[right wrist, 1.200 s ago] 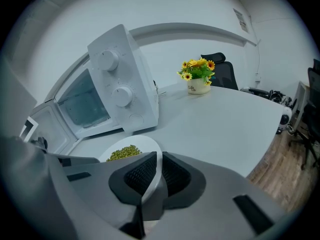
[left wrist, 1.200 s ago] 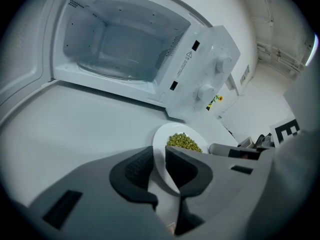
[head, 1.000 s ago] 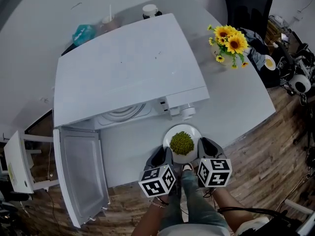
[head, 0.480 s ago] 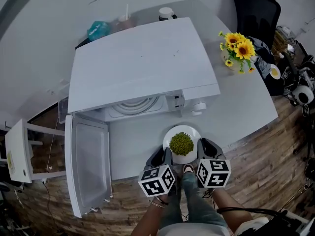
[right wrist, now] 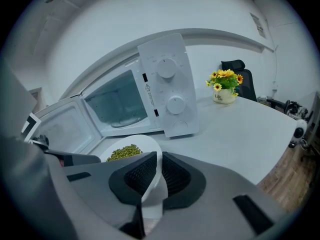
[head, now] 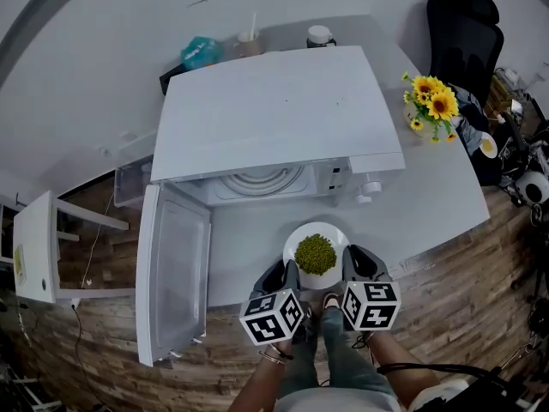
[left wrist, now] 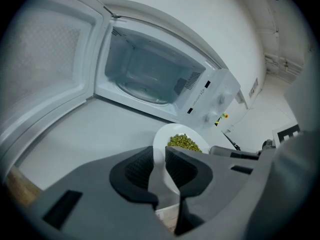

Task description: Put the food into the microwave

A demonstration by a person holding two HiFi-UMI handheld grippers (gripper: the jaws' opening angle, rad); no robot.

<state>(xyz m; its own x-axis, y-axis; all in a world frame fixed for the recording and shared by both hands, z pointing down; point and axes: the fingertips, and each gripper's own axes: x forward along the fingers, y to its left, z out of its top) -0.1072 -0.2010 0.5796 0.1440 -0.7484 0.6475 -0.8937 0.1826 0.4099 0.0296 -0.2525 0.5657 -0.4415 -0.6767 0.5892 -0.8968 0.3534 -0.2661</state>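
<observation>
While the microwave [head: 274,110] stands open, the left gripper [head: 288,275] and right gripper [head: 349,263] each clamp shut on opposite rims of a white plate [head: 302,233]. Small green beans [head: 316,254] lie heaped on it.

The white round plate [head: 296,237] is plain, with no pattern. The heap of small beans [head: 316,254] on it is mottled yellow-green. The boxy microwave oven [head: 274,110] is white throughout, with black markings on its control panel. The table top [head: 429,200] is plain pale grey-white. The left gripper [head: 290,275] and right gripper [head: 350,263] are dark grey with black ribbed pads [left wrist: 137,168]. Their cubes are white with black square markers. The sunflower bunch [head: 436,103] has yellow petals, dark centres and green leaves. The plank floor [head: 489,299] is brown wood grain. The office chair [head: 459,24] is black.
</observation>
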